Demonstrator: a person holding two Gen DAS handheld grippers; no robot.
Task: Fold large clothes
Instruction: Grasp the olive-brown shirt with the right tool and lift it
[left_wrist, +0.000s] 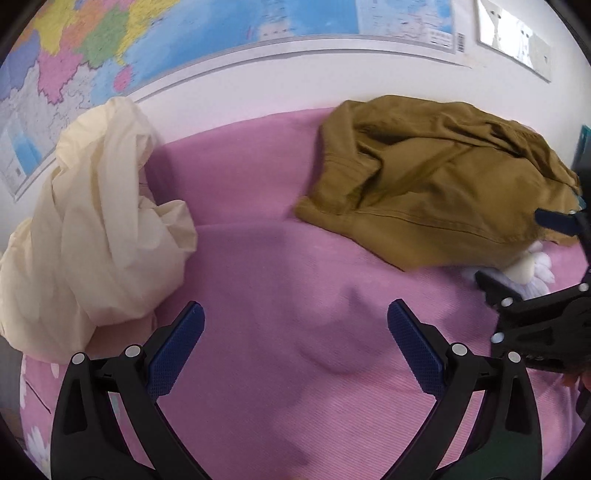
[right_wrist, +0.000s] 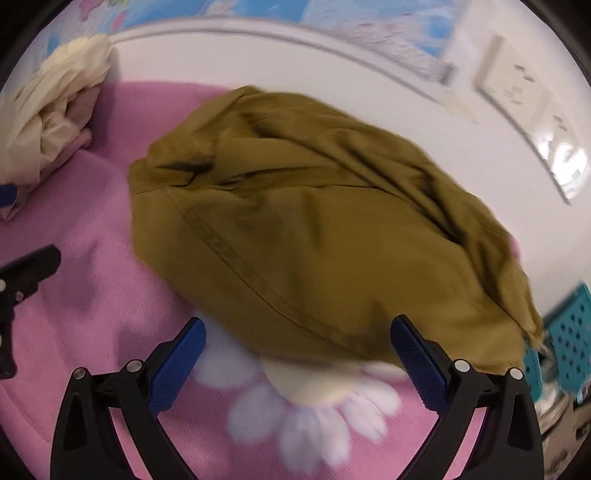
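An olive-brown garment (left_wrist: 432, 181) lies crumpled on the pink bed cover (left_wrist: 280, 266) at the right; it fills the middle of the right wrist view (right_wrist: 325, 229). A cream garment (left_wrist: 92, 236) is heaped at the left, also seen far left in the right wrist view (right_wrist: 55, 110). My left gripper (left_wrist: 295, 317) is open and empty above bare pink cover between the two garments. My right gripper (right_wrist: 297, 332) is open and empty, its tips at the near edge of the olive garment. The right gripper also shows in the left wrist view (left_wrist: 535, 251) at the right edge.
A wall map (left_wrist: 184, 40) and a white wall run behind the bed. A white flower print (right_wrist: 314, 410) is on the cover under my right gripper. A teal perforated basket (right_wrist: 569, 343) stands at the far right. The left gripper's finger (right_wrist: 26, 269) shows at the left.
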